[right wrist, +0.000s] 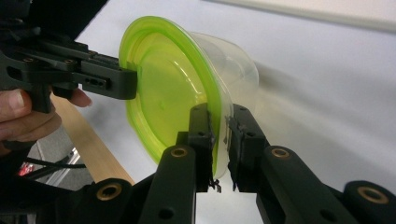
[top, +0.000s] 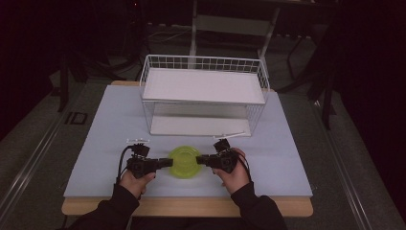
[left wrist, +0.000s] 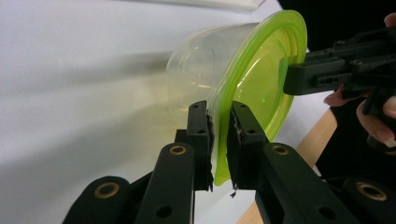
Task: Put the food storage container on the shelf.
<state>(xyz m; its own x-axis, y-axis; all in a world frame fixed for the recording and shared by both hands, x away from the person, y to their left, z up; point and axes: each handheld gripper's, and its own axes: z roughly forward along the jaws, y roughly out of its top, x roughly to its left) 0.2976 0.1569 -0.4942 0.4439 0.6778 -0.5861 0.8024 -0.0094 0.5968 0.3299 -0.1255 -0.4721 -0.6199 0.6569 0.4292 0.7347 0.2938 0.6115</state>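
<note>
Your left tool and right tool each grip the green rim of the lidded container from opposite sides. In the left gripper view the rim sits pinched between the black pads. In the right gripper view the pads press on the rim in the same way. Both tools are clenched on the lidded container.

The lidded container is a clear tub closed with a lime-green lid. It sits at the near middle of the desk, between your two hands.

Behind it stands a white wire rack with an upper shelf board and a lower board. The rack's open front faces you, near the container but apart from it. Nothing lies between the container and the rack.

The desk carries a pale blue-grey top sheet over a wooden board, whose edge shows along the near side. Beyond the desk the room is dark. A grey floor lies to both sides, and dark furniture legs and cables stand at the back.
</note>
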